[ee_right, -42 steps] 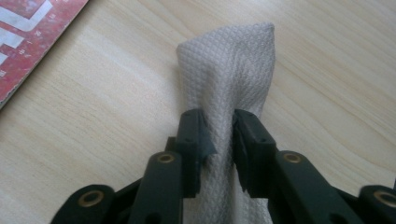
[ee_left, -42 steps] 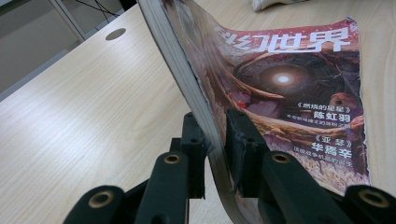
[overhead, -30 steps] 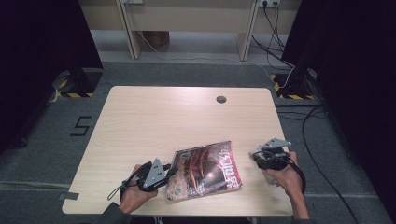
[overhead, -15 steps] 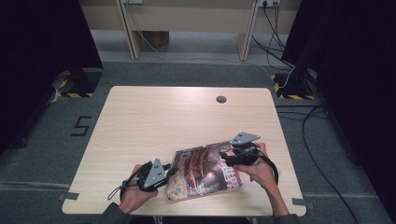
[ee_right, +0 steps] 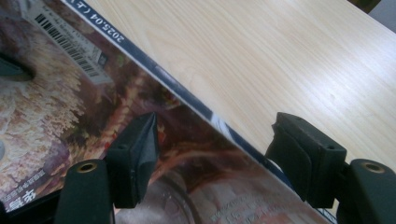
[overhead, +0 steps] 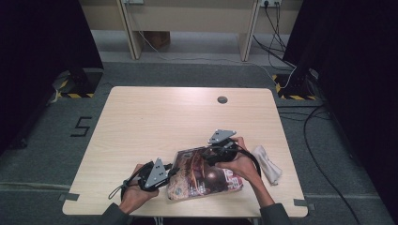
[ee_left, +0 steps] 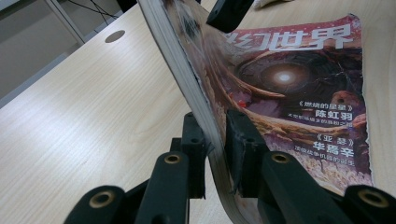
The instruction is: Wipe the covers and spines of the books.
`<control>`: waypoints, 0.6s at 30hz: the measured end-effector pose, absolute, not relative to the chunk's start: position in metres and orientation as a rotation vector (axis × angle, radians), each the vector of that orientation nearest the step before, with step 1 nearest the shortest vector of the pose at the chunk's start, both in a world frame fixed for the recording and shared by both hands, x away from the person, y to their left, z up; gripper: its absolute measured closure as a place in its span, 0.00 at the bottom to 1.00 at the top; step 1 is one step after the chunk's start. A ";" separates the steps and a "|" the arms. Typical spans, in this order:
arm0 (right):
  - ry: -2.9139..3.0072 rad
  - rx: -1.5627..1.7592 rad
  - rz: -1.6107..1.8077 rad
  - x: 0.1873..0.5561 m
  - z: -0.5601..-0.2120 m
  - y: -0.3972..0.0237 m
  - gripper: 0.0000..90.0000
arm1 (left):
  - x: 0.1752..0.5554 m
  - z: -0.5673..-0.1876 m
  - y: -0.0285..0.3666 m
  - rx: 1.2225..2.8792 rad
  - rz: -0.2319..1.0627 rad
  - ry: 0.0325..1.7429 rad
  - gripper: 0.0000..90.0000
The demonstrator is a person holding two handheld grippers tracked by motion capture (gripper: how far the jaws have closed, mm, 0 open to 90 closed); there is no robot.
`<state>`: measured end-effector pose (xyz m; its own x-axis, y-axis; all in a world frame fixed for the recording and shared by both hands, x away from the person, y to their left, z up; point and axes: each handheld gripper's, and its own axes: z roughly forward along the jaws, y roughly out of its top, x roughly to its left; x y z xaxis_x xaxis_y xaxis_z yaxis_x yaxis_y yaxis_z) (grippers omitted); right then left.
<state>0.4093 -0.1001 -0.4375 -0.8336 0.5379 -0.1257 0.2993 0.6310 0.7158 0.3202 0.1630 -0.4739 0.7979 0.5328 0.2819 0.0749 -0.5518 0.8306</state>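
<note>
I am looking down on the light wooden table (overhead: 155,122), which is carrying a small round grommet hole (overhead: 222,99) near its far edge. The floor (overhead: 47,140) to the left is showing a painted "5" (overhead: 82,126). The magazine (overhead: 206,174) is lying near the table's front edge, between my two hands; its cover is showing large Chinese characters ending in 世界, the names 陈虹羽 and 华嘉辛, and, in the right gripper view, a barcode beside the date "2025.04". A crumpled white cloth (overhead: 267,161) is lying just to its right. My left gripper (ee_left: 215,140) is clamping the magazine's lifted cover edge. My right gripper (ee_right: 215,154) has just been opening; its jaws are standing wide, straddling the far edge without pressing.
</note>
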 end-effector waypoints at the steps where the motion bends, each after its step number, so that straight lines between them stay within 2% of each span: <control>1: 2.537 0.668 1.022 0.412 -0.438 -0.098 0.36 | 0.321 -0.474 0.163 2.093 0.653 0.447 0.86; 7: 2.573 0.626 1.007 0.413 -0.441 -0.096 0.42 | 0.323 -0.475 0.163 2.110 0.662 0.426 0.86; 18: 2.556 0.510 0.939 0.392 -0.434 -0.113 0.64 | 0.331 -0.477 0.166 2.110 0.665 0.424 0.90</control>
<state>0.3923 -0.1125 -0.4344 -0.8667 0.4507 -0.2139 0.2049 0.7126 0.6710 0.3314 0.1656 -0.4770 0.8000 0.5169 0.3045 0.0584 -0.5722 0.8180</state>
